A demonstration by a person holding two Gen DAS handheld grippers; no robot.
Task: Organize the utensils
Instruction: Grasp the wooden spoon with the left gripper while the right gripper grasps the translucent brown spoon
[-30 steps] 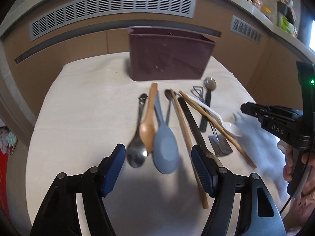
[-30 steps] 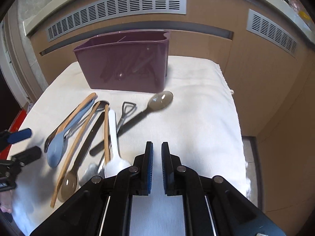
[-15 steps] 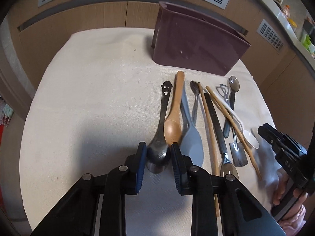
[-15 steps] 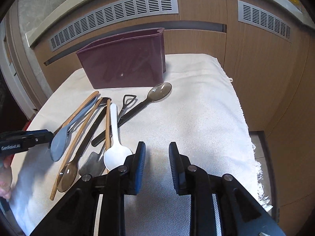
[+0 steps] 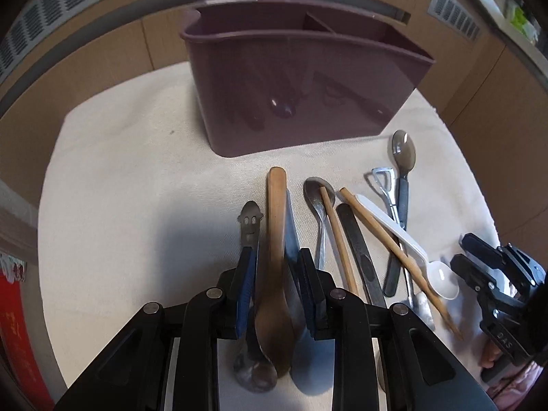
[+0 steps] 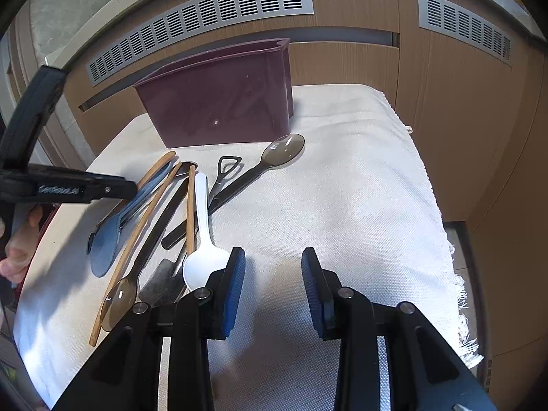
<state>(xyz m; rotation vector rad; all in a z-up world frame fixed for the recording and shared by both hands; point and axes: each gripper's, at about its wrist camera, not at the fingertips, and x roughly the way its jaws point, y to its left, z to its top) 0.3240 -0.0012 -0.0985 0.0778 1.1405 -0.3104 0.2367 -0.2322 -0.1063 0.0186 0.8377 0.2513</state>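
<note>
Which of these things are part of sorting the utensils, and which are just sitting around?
Part of the job: wooden spoon, blue spoon, white spoon, chopsticks, purple caddy, left claw, right claw.

Just there: white cloth, wall vents.

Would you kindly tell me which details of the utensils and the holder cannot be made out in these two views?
- Left wrist view: whether the left gripper clamps only the wooden spoon; its pads hide the contact, and the smiley-handled spoon and blue spoon also lie between them.
- Right wrist view: inside of the purple utensil holder, hidden by its front wall.
- Left wrist view: part of its compartments, behind its rim.
</note>
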